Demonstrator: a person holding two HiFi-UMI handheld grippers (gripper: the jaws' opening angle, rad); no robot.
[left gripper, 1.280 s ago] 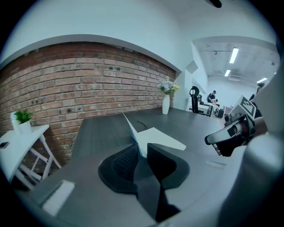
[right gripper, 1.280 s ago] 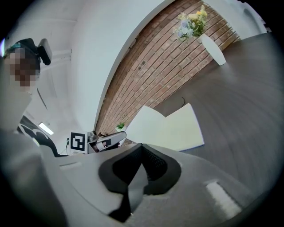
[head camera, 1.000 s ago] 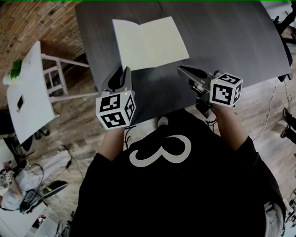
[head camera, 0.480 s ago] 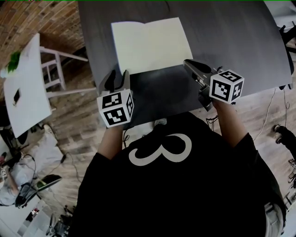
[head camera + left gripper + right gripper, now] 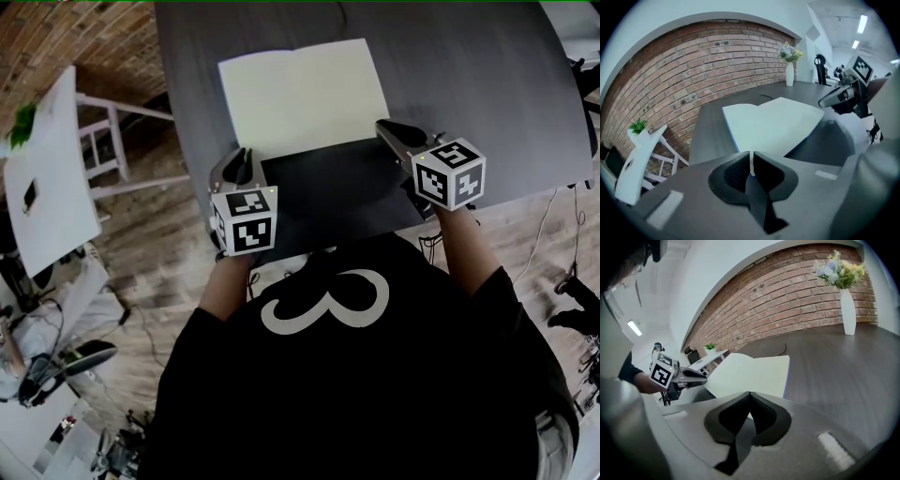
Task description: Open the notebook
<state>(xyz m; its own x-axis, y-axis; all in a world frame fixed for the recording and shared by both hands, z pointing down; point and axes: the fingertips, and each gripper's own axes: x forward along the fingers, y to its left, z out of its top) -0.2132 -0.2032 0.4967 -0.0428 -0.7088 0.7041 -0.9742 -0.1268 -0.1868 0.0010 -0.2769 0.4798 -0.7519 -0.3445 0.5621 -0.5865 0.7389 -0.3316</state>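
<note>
The notebook [image 5: 300, 98] lies open and flat on the dark table [image 5: 469, 75], showing two blank cream pages. My left gripper [image 5: 239, 161] hovers at its near left corner. Those jaws have just been closing and stand almost together [image 5: 751, 155], with only a thin pale slit and nothing held. My right gripper [image 5: 386, 127] is by the near right corner, its pads meeting at the tips [image 5: 749, 394], empty. The notebook [image 5: 773, 122] lies just beyond the left jaws. From the right gripper view the notebook [image 5: 750, 373] lies ahead, with the left gripper [image 5: 693, 376] to its left.
A white side table [image 5: 47, 178] with a small plant [image 5: 23, 122] stands left of the dark table, over the wooden floor. A white vase of flowers [image 5: 847, 296] stands far back on the table by the brick wall. A thin cable [image 5: 783, 348] lies beyond the notebook.
Both grippers have dropped lower at the notebook's near corners and rolled a little. The notebook has stayed open and flat.
</note>
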